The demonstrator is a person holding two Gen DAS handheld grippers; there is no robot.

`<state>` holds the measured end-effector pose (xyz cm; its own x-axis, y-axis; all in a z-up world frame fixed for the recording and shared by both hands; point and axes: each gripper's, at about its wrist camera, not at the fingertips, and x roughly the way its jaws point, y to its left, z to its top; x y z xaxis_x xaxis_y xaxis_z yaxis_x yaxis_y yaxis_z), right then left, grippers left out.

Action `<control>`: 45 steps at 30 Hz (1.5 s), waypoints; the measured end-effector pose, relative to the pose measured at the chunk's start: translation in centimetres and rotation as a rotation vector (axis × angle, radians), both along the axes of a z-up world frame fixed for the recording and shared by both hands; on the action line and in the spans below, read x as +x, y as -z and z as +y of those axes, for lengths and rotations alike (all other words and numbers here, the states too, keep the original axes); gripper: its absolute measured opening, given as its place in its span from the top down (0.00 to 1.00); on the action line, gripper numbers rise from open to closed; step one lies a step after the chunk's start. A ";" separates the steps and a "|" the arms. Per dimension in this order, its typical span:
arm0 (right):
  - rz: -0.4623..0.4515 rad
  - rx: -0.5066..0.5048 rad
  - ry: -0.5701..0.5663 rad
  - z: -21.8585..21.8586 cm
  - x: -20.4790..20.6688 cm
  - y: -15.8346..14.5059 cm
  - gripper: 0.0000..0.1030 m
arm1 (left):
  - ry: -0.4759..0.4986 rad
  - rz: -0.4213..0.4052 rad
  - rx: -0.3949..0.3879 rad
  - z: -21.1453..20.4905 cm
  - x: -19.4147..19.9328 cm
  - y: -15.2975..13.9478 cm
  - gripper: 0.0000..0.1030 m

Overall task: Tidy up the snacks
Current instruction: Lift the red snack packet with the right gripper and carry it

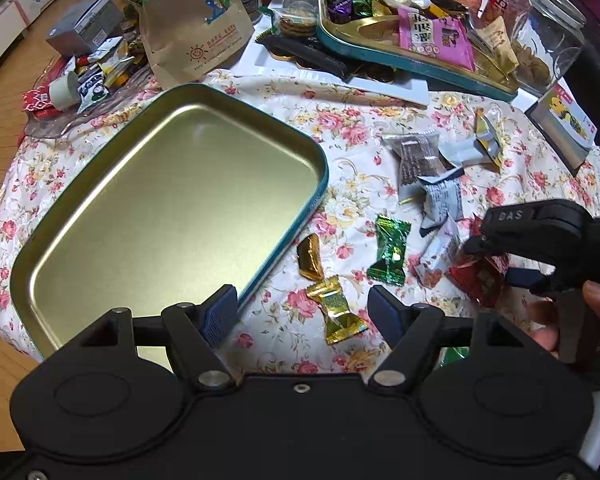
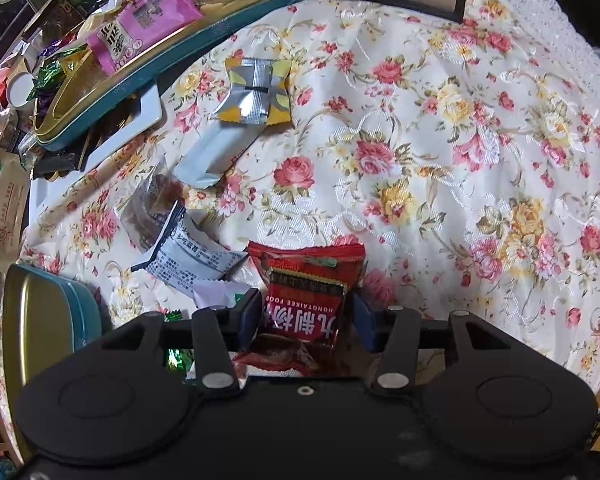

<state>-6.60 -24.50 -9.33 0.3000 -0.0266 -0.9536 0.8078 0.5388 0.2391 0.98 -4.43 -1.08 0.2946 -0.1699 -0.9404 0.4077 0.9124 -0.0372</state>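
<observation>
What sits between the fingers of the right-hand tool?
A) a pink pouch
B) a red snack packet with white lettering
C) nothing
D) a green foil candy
B: in the right wrist view the red snack packet with white lettering lies between the two fingers of the right tool, on the floral tablecloth.

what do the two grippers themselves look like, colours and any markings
Both are matte black plastic. The left gripper has a wide body with two round raised discs, silver pivot pins, angular linkage arms and dark blue ribbed pads on its fingers. The right gripper is built the same; the left wrist view shows "DAS" embossed on it.
</observation>
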 end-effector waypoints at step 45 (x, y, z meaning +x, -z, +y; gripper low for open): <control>0.016 -0.315 -0.200 6.1 2.3 1.7 0.00 | 0.002 -0.003 0.027 0.2 -0.4 0.1 0.27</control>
